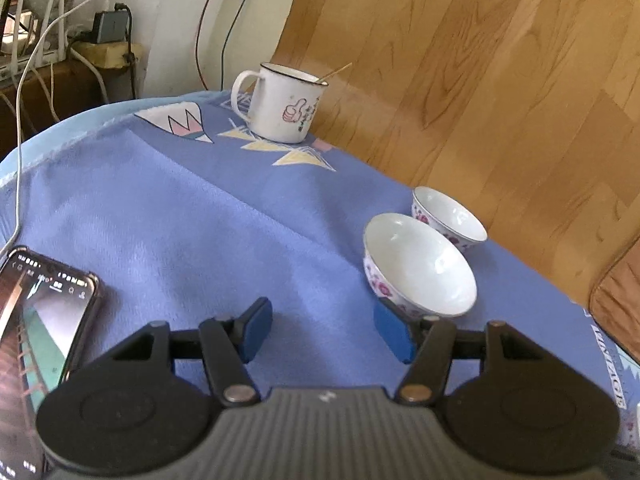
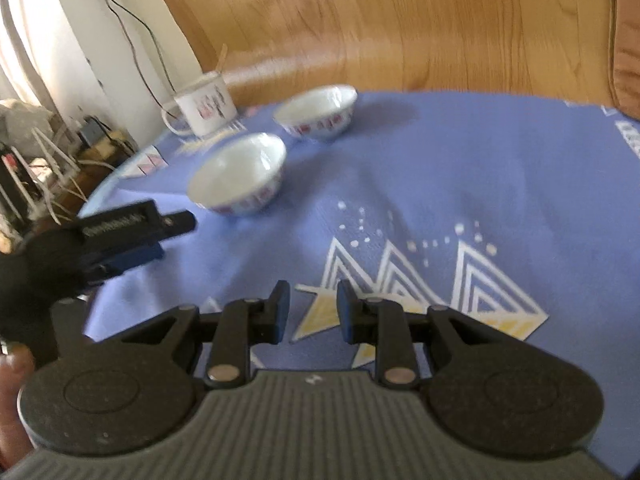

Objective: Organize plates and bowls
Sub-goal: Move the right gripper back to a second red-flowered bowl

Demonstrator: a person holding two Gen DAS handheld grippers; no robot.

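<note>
Left hand-held gripper [image 1: 324, 330]: fingers spread wide, holding nothing, low over the blue-clothed tabletop [image 1: 192, 216]. Its right pad [image 1: 394, 334] sits just beside the near bowl [image 1: 420, 270]; contact cannot be confirmed. Far bowl [image 1: 448, 216] stands upright close behind the near one, by the tabletop edge. Both bowls are white inside with floral outsides. Mug [image 1: 280, 102] with a stick in it stands well apart, at the far edge. Phone [image 1: 38, 332], screen lit, lies at left. Right hand-held gripper [image 2: 313, 312]: fingers parted by a narrow gap, gripping nothing, over the cloth's triangle print, well apart from the bowls.
</note>
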